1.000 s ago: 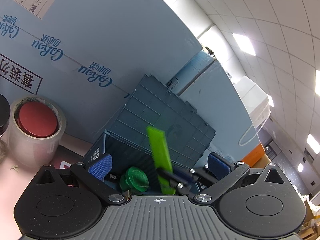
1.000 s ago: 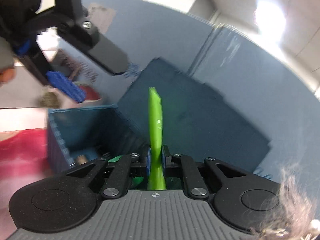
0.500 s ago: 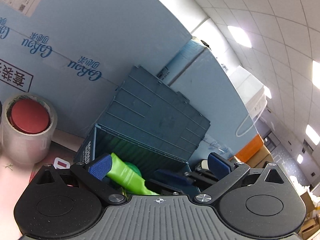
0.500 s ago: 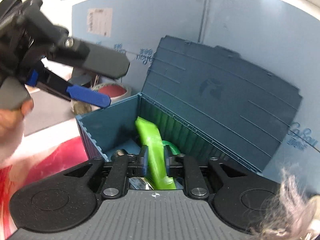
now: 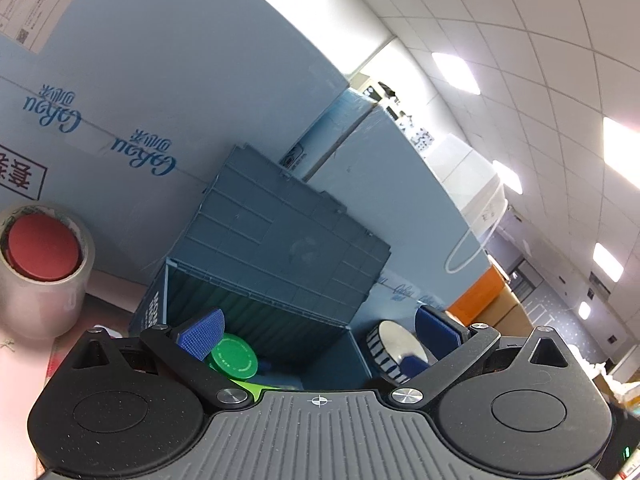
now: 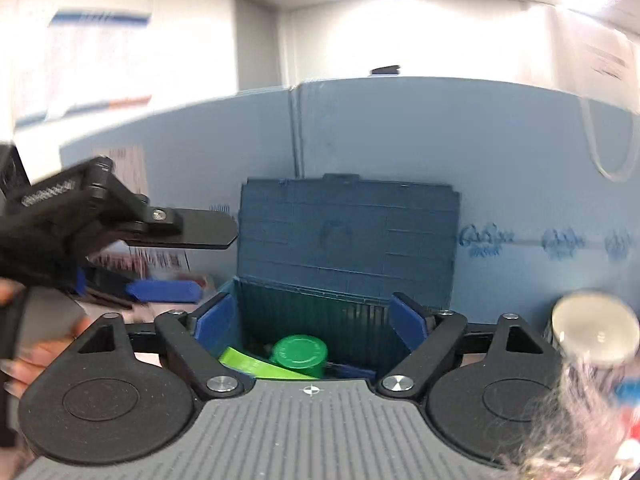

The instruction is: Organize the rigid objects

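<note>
A dark blue storage box (image 6: 312,320) stands with its lid (image 6: 348,236) tilted up against the blue foam wall. Inside lie a flat lime-green strip (image 6: 256,364) and a green round-capped container (image 6: 300,354). My right gripper (image 6: 310,324) hovers just in front of the box, its jaws opening wide with nothing between the pads. In the left wrist view the same box (image 5: 256,320) shows the green cap (image 5: 234,360) and an edge of the strip (image 5: 250,388). My left gripper (image 5: 318,332) is open and holds nothing.
A clear tape roll around a red disc (image 5: 42,264) stands left of the box. A silver-topped ribbed cylinder (image 5: 394,350) sits to its right, also visible as a silver-topped cylinder (image 6: 592,336). A person's hand (image 6: 36,344) carries the left gripper. Blue foam panels (image 5: 160,100) close the back.
The right gripper rolled level, let go of the green strip and spread its jaws. The strip, upright a second ago, now lies flat in the box. The left gripper barely moved.
</note>
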`<state>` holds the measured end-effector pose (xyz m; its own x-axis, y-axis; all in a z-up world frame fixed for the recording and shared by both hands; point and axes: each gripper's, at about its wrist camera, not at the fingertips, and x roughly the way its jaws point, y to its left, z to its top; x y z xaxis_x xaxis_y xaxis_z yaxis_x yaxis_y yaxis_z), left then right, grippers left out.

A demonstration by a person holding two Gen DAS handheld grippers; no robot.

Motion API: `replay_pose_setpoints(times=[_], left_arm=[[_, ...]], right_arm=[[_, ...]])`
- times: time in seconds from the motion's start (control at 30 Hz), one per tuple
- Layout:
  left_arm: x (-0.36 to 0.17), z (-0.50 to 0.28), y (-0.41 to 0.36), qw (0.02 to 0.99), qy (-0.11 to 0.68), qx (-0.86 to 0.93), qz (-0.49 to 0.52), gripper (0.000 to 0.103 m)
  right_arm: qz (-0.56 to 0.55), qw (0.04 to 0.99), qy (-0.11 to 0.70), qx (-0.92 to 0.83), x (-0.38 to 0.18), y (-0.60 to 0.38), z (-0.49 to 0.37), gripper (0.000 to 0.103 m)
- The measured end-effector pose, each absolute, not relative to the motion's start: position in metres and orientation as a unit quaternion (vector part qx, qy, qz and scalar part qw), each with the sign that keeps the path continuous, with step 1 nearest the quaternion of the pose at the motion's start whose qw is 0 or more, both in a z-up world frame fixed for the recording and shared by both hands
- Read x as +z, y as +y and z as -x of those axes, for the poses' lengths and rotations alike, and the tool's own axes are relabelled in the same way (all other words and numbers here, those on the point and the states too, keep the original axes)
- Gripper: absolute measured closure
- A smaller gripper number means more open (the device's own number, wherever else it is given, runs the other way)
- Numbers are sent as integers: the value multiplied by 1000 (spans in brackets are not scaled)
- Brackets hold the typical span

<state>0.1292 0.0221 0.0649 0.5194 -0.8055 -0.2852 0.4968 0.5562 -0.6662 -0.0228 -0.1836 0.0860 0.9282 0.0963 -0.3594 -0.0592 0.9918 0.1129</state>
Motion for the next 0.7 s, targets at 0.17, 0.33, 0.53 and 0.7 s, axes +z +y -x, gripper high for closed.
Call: replay_pose_setpoints(times=[0.17,0.33,0.53,0.7], left_arm=[[71,-126,23,834,282,-397,261,0],[74,-124,16,845,271,-389,247,0],[73,-117,3,866,266,-365,214,0],[76,-100,-11,892,239,-344,171,0]], right_arm=[[-92,986,137,11,87,-178,61,8],[-124,987,96,19,89,-180,67,5],[-114,989,93,4,84,-186,63,4],[-170,981,97,-15,70,-214,69,4]])
